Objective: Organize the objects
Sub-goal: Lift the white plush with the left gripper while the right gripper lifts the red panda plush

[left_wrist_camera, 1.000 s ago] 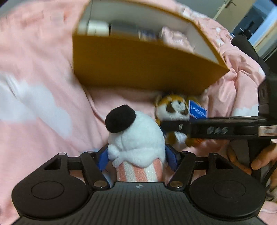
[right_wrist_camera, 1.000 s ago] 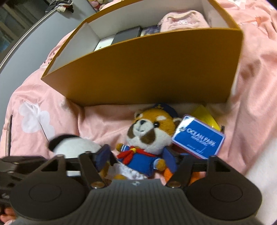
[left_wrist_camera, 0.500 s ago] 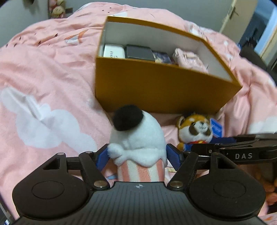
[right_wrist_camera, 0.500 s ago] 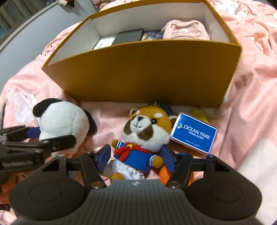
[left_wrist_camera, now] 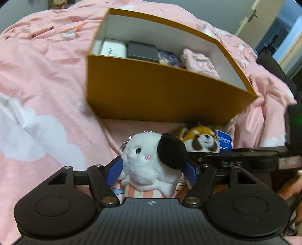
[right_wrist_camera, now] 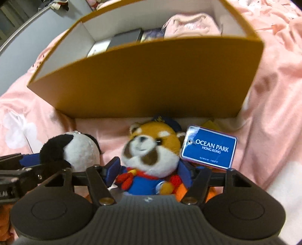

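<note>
My left gripper (left_wrist_camera: 152, 168) is shut on a white plush dog (left_wrist_camera: 151, 162) with black ears and a pink striped base, held in front of the orange box (left_wrist_camera: 156, 94). It also shows in the right wrist view (right_wrist_camera: 75, 148). My right gripper (right_wrist_camera: 149, 169) is shut on a red panda plush (right_wrist_camera: 151, 150) in a blue sailor suit with a blue "Ocean Park" tag (right_wrist_camera: 209, 148). The panda also shows in the left wrist view (left_wrist_camera: 200, 139). The box (right_wrist_camera: 151, 79) stands open just beyond both toys.
The box holds a white case (left_wrist_camera: 113, 49), a dark case (left_wrist_camera: 142, 50), a printed card (left_wrist_camera: 168, 58) and a pink pouch (left_wrist_camera: 198, 62). All lies on a rumpled pink bedspread (left_wrist_camera: 37, 79). A door (left_wrist_camera: 260, 17) is at the far right.
The left gripper has turned the plush dog so its face shows. The right gripper has closed in on the red panda and now grips it. The box looks nearer in the right view.
</note>
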A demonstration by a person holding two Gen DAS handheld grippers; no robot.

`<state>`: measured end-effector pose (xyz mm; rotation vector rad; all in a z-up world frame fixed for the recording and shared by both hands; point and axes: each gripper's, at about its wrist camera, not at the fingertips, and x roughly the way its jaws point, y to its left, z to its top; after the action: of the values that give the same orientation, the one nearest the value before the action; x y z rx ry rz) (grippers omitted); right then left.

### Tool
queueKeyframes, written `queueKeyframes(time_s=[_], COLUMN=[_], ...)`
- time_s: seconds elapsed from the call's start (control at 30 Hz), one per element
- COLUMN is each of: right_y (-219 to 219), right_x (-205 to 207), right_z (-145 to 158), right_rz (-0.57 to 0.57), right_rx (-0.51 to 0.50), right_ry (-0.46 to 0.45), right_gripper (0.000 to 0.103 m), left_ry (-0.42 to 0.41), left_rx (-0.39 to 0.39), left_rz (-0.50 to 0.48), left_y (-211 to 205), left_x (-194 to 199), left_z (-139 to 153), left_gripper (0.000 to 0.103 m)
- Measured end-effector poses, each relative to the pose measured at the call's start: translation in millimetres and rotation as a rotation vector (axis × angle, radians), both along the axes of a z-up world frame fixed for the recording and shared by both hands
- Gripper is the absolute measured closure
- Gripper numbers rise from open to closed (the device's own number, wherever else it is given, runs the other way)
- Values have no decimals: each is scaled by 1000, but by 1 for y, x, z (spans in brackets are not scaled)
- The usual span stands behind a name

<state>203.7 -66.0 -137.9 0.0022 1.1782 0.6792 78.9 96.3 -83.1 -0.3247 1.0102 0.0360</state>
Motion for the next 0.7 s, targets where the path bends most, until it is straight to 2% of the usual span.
queueKeyframes(time_s=[0.1,0.17,0.27,0.57,0.7], right_y=[-1,-3,-8,-20,-24], right_x=[1,-1,-6,-21,-23], right_z=[-1,3,10,25,25], right_rz=[-9,-7,6,4,3], right_rx=[9,13,16,-4,11], right_ry=[8,4,-8,-60,-65], right_gripper=[47,48,47,44,51], left_ry=[0,1,8,24,-3], left_rx=[24,13,17,99,88], left_rz=[-31,-34,-47,-110,-87], left_y=[-7,-6,-7,-21,-20], left_x=[2,2,3,3,-3], left_z=[-4,-6,-11,-14,-9], left_gripper=[24,26,27,27,33])
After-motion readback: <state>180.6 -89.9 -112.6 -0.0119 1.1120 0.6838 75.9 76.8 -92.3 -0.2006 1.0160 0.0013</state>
